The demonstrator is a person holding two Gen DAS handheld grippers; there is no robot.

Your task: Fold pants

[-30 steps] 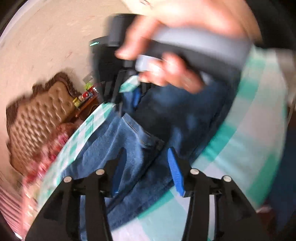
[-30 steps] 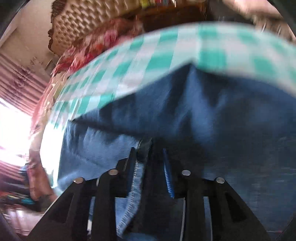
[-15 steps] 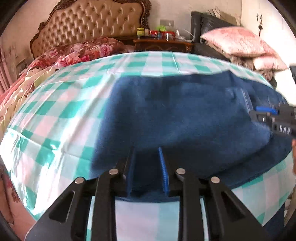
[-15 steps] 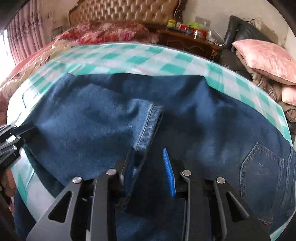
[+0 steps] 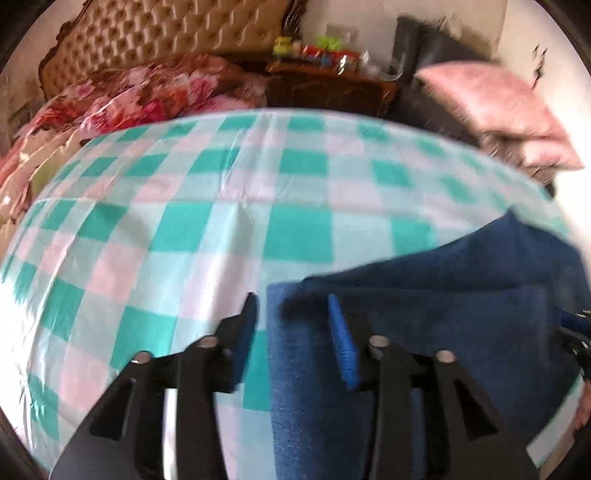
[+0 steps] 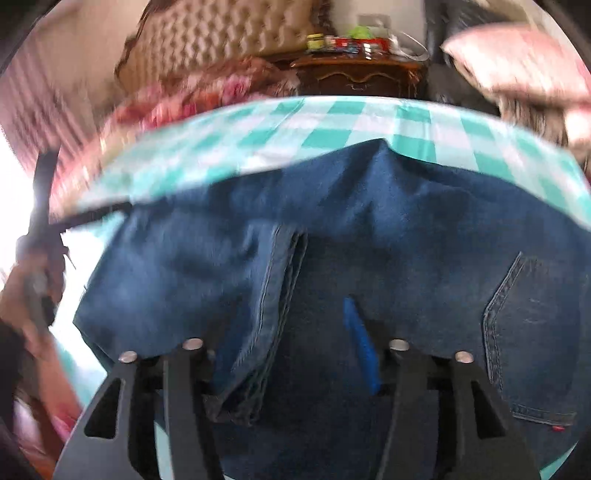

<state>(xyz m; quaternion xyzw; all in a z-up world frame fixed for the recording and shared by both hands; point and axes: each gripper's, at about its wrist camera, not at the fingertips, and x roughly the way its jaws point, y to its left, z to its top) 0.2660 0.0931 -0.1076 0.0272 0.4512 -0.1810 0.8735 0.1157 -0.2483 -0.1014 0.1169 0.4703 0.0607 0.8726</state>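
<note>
Dark blue jeans (image 6: pixel 406 229) lie folded on the teal-and-white checked sheet (image 5: pixel 207 229), with a back pocket (image 6: pixel 532 332) facing up at the right. My left gripper (image 5: pixel 291 299) hovers over the jeans' (image 5: pixel 461 325) left folded edge. Its jaws are opening, and the edge lies loose between them with no pad pressing it. My right gripper (image 6: pixel 295 306) is over the middle of the jeans with its jaws opening. The stitched leg hem (image 6: pixel 277 295) drapes over its left finger and hides that finger's tip. The blue pad of the right finger (image 6: pixel 360 343) stands apart from the cloth.
Behind the bed are a tufted headboard (image 5: pixel 166 33), a floral quilt (image 5: pixel 147 92), a wooden nightstand (image 6: pixel 354 77) with jars, and pink pillows (image 5: pixel 495 96). A hand (image 6: pixel 33 291) with the other gripper blurs at the left edge of the right wrist view.
The left gripper swept left across the jeans to their folded edge and its jaws widened. The right gripper's jaws spread apart and let go of the leg hem.
</note>
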